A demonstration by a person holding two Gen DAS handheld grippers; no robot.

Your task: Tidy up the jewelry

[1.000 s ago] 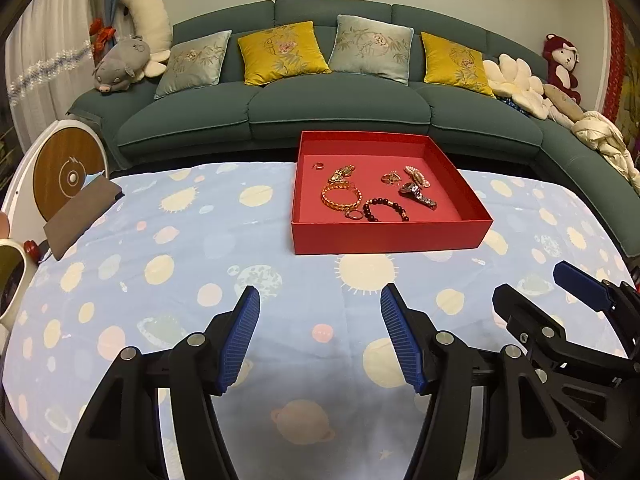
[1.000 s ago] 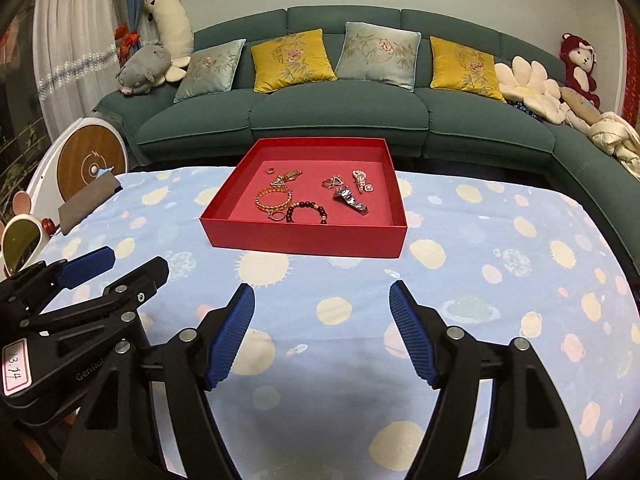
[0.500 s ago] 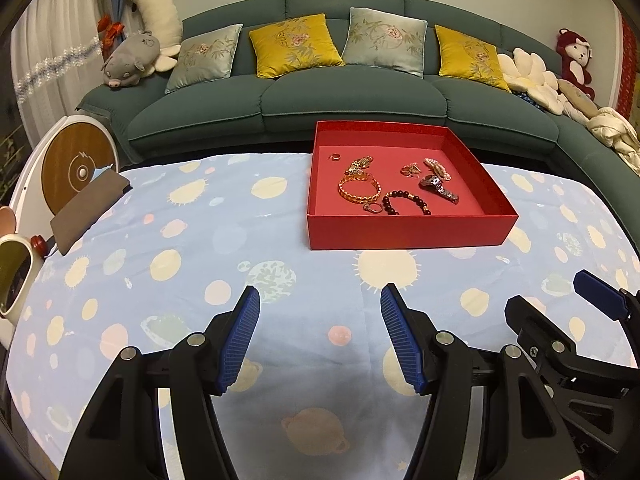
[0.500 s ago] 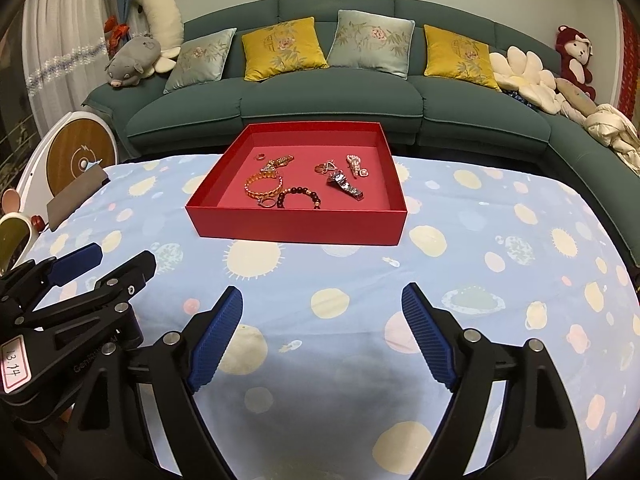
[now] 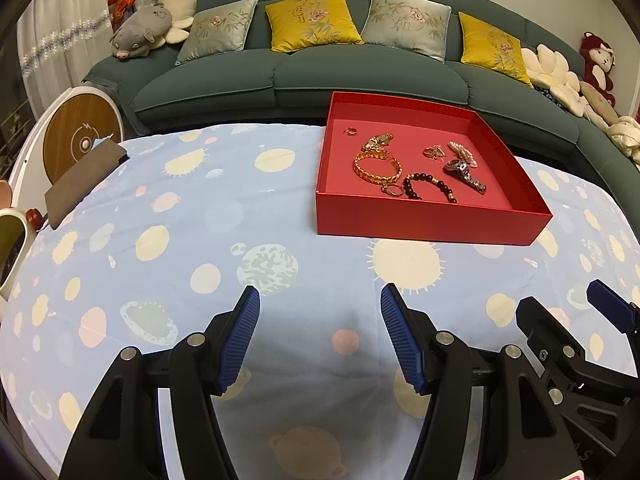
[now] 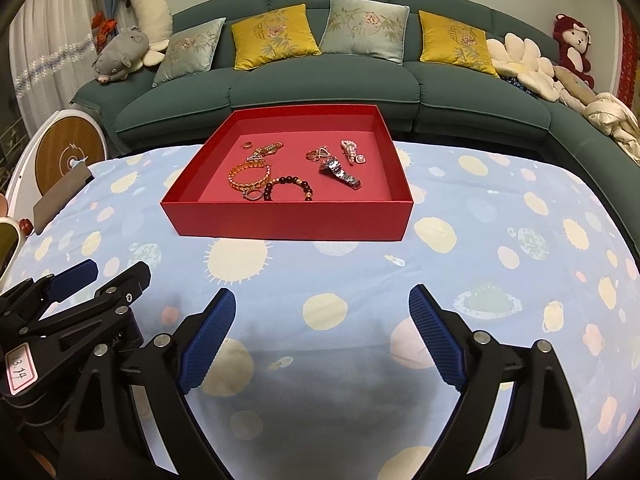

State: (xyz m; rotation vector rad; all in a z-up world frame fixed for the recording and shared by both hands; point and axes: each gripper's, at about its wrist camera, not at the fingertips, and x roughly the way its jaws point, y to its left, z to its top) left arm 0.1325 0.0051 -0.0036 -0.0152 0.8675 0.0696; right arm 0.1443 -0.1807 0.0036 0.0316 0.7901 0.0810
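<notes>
Two grippers hover over the near part of your table (image 6: 500, 216), and neither holds anything: your left gripper (image 5: 320, 336) has its fingers spread wide over the planet-print cloth, and your right gripper (image 6: 322, 338) is spread wider yet, with the left one's black frame showing at its near left. Beyond the table runs the green sofa (image 6: 320, 80) with its cushions and plush toys. On the far middle of the cloth sits the red tray (image 6: 288, 224), well apart from both sets of fingers, and all the jewelry you can see lies loose on its floor. Largest there is the gold bracelet (image 6: 248, 174) at near left, with the dark bead bracelet (image 6: 288, 188) just right of it and a small ring (image 6: 253, 196) lying close by both of them. The silver watch (image 6: 340, 174) lies tilted toward the right, the pearl piece (image 6: 352, 152) behind it, a reddish pendant (image 6: 318, 154) to its left, a gold clasp piece (image 6: 266, 150) farther left, and a tiny ring (image 6: 247, 145) at far left. Judging by that scatter, sorting has barely started: nothing is gripped, nothing looks lined up or grouped, and no piece lies outside the tray. Everything is yet to be done, so you likely need to reach forward first.
</notes>
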